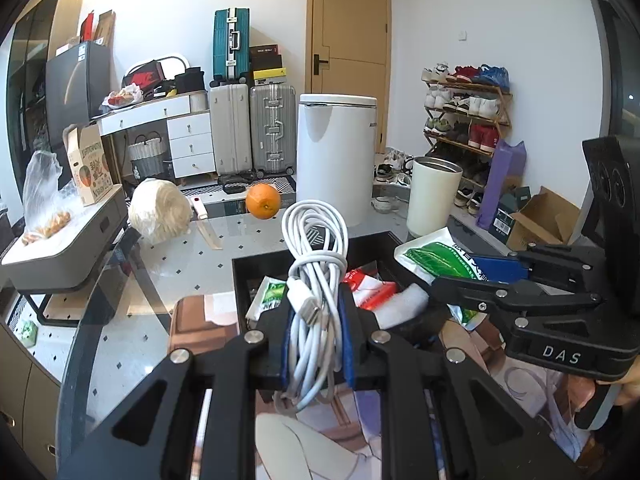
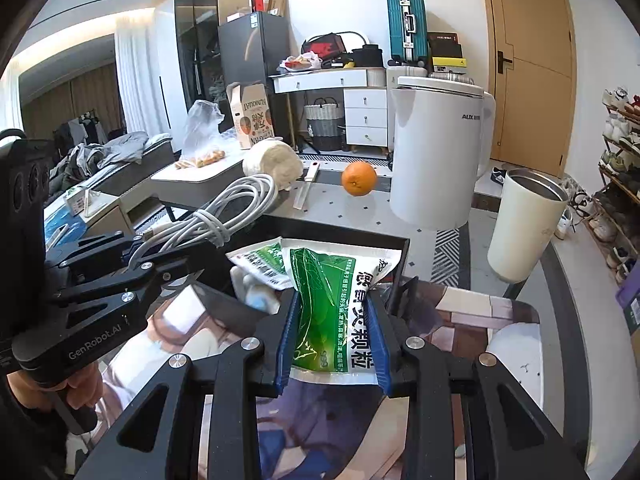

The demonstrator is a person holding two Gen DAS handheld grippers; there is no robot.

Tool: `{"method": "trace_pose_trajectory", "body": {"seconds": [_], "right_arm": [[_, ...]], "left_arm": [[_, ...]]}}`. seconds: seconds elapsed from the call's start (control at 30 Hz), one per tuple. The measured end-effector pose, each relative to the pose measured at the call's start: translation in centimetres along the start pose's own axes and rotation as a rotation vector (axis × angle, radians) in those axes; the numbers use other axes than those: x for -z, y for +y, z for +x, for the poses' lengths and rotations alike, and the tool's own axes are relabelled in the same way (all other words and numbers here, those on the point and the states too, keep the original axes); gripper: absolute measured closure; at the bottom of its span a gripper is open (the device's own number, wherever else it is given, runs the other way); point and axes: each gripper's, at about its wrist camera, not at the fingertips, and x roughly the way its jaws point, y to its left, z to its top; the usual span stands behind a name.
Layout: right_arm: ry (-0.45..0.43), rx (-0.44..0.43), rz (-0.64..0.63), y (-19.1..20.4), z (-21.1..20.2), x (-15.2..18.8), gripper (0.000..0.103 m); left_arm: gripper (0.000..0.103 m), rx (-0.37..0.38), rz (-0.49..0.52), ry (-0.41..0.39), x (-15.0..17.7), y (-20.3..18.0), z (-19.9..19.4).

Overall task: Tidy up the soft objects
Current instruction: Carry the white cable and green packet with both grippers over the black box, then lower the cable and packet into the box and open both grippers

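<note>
left tongs gripped the white cable bundle, right tongs gripped a green sachet, both above the black tray; more sachets left inside.

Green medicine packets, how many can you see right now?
2. One green packet is pinched between the right gripper fingers; a smaller packet lies in the black tray just behind it. Others may be hidden underneath.
</note>
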Motion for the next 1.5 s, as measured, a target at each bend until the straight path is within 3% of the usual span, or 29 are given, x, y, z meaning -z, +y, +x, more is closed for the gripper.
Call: {"method": "trace_pose_trajectory", "body": {"seconds": [0.97,1.17,1.5], "right_arm": [[0.132,0.049,-0.063,0.2,7.8,-1.7,0.071],[0.144,0.043,-0.072,0.2,8.5,-1.8,0.071],[0.161,0.047,-0.095,0.4,8.9,-1.9,0.068]], "left_arm": [[0.086,0.050,0.067,0.100,-0.2,0.8,6.0],[0.086,0.106,0.110,0.087,0.0,0.8,6.0],[0.086,0.177,0.218,0.143,-0.1,0.3,7.0]]}}
